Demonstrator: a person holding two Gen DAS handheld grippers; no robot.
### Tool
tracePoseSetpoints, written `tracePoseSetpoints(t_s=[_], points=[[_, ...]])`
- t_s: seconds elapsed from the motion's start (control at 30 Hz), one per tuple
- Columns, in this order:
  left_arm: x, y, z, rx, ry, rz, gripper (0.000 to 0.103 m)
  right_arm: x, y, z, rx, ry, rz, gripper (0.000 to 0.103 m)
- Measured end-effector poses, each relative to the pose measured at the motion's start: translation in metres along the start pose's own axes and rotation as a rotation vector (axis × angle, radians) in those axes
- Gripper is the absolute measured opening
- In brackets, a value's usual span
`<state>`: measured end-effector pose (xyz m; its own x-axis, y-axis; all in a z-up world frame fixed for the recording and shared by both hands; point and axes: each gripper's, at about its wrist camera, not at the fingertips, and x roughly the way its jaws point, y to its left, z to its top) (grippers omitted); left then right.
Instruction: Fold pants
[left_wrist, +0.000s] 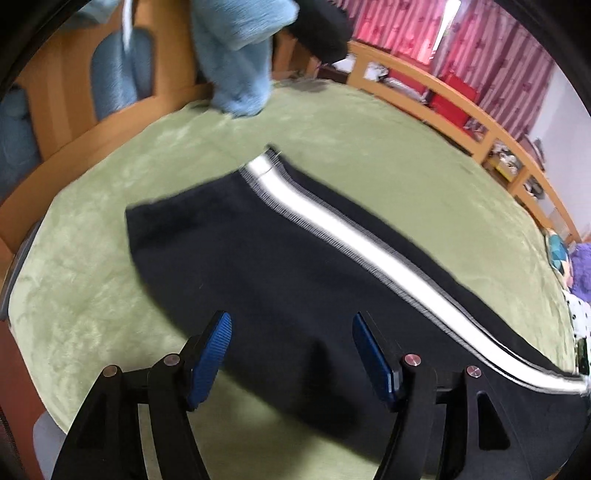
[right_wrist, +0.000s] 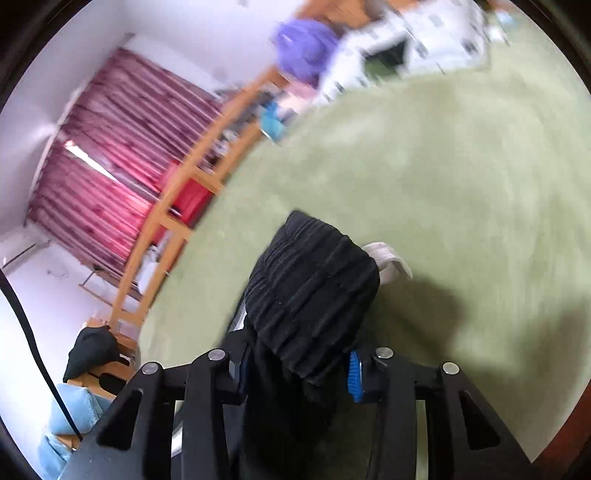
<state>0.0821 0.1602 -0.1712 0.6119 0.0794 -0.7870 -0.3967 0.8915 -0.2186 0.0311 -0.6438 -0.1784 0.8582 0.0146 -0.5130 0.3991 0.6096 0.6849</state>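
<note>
Dark navy pants (left_wrist: 280, 258) with a white side stripe (left_wrist: 369, 243) lie stretched across a green blanket (left_wrist: 92, 288). My left gripper (left_wrist: 291, 343) is open, its blue pads (left_wrist: 210, 354) just above the pants' near edge, holding nothing. In the right wrist view my right gripper (right_wrist: 295, 373) is shut on the bunched black elastic waistband (right_wrist: 314, 291) of the pants, lifted above the blanket (right_wrist: 443, 184). A white tag or lining (right_wrist: 388, 258) pokes out beside the waistband.
A light blue garment (left_wrist: 240, 55) hangs at the far edge of the blanket. A wooden bed rail (left_wrist: 461, 110) runs along the far side, with pink curtains (left_wrist: 480, 44) behind. A purple plush (right_wrist: 303, 48) and patterned bedding (right_wrist: 424, 33) lie at the bed's end.
</note>
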Motion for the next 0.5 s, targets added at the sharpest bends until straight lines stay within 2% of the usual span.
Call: tracePoseSetpoints(t_s=[0.1,0.2,0.3,0.33,0.4,0.5], points=[[-0.010,-0.011,0.000,0.031,-0.024,-0.009,0.066,-0.006,0.013,0.026,-0.029,-0.028,0.054,0.039],[-0.016,-0.013,-0.001,0.058,-0.047,0.012,0.066,0.007,0.006,0.033,-0.096,-0.028,-0.049,0.043],[-0.013,-0.004,-0.001,0.054,-0.033,0.029,0.066,0.045,-0.029,0.019,-0.061,0.154,-0.194,0.054],[-0.012,-0.001,-0.001,0.049,-0.029,0.030,0.066,0.049,-0.038,0.012,-0.067,0.177,-0.233,0.056],[-0.006,0.007,0.002,0.046,-0.019,0.037,0.066,0.042,-0.046,0.004,-0.080,0.160,-0.223,0.064],[0.003,0.016,0.005,0.053,-0.016,0.056,0.066,0.020,-0.045,-0.009,-0.104,0.130,-0.245,0.068]])
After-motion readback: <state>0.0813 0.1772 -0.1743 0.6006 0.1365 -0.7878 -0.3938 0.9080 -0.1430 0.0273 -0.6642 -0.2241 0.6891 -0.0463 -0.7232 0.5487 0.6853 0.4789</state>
